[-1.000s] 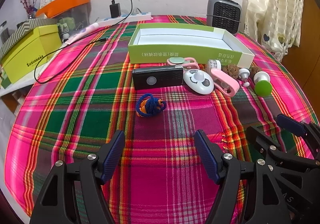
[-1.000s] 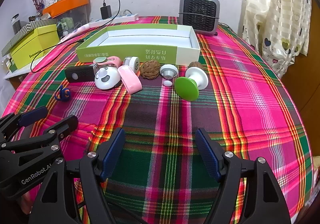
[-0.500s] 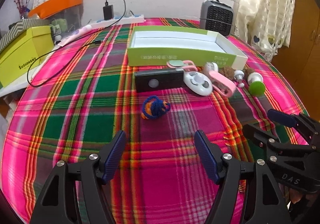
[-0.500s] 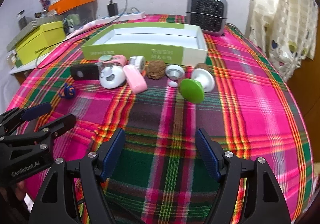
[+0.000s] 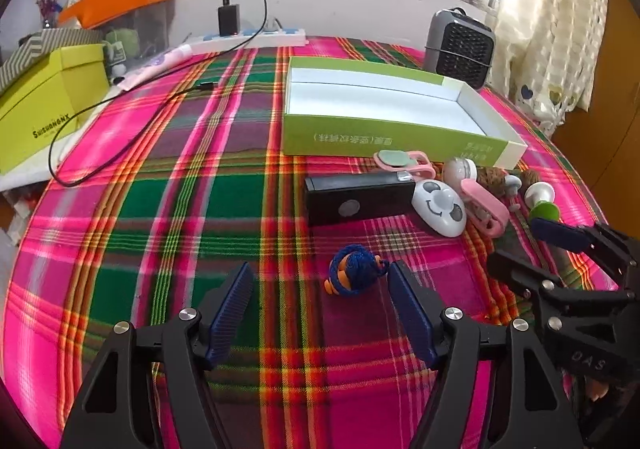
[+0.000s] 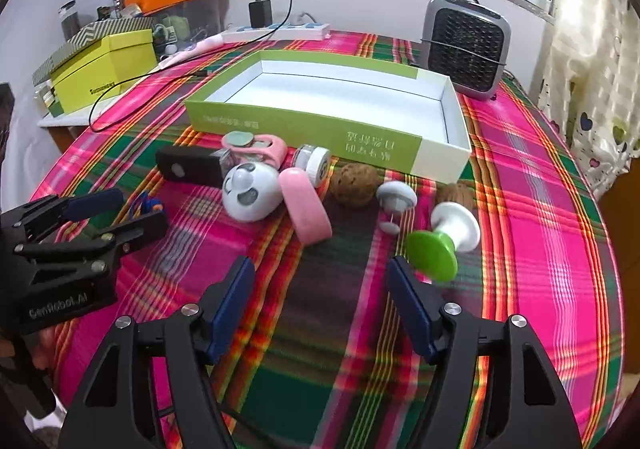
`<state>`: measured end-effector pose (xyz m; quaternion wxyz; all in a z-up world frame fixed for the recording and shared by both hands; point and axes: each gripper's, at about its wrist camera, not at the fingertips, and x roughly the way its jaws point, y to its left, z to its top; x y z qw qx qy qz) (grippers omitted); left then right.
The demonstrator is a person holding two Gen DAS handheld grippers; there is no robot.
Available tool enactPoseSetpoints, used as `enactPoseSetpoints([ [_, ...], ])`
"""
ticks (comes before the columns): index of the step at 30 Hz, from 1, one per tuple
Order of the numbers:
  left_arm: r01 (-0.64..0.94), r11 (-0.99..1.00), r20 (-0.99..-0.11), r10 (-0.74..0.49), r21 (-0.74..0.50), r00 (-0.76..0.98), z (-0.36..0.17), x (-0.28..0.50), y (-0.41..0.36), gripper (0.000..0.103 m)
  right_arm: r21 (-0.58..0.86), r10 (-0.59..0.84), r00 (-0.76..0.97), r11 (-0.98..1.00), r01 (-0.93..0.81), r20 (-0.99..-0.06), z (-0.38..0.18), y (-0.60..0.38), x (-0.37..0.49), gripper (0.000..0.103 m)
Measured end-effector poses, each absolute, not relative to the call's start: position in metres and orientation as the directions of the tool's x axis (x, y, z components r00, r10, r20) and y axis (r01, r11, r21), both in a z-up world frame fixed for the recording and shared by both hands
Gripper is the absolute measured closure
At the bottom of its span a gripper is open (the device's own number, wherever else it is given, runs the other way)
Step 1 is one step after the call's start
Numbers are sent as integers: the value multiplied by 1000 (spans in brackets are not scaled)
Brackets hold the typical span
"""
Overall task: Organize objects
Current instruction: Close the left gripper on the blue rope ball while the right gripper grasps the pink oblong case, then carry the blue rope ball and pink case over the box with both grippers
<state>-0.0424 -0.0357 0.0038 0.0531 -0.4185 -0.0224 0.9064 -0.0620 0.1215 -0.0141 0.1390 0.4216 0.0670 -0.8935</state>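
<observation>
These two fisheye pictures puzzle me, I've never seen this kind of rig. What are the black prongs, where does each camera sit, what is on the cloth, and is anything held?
No robot: a person holds a two-finger gripper in each hand, with a camera on each looking along its fingers. One picture is from the left gripper, the other from the right gripper. Both are open and hold nothing; the right one's jaws have just been closing a little. A blue and orange knotted cord lies just ahead of the left fingers. On the plaid cloth an empty green box stands behind a row of small items, including a black rectangular device and a green and white mushroom-shaped piece.
</observation>
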Motion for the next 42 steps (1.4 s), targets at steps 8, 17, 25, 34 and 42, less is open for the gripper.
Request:
enactPoseSetpoints([
  [8, -98, -995, -768, 86, -30, -635, 4, -44, -30, 40, 2, -199, -583, -947, 321, -788, -17, 113, -75, 42],
  [17, -109, -993, -766, 105, -47, -634, 6, -46, -34, 61, 3, -211, -579, -941, 339, -787, -15, 109, -83, 55],
  [25, -111, -992, -769, 122, -66, -628, 8, -49, -35, 80, 8, -217, -578, -939, 343, -787, -14, 108, -83, 74],
  [34, -123, -990, -758, 134, -72, -638, 12, -48, -33, 82, 29, -231, -574, -940, 339, -785, -13, 110, -82, 82],
  [42, -148, -985, -741, 162, -85, -652, 27, -50, -29, 82, 54, -260, -587, -937, 344, -767, -3, 112, -77, 84],
])
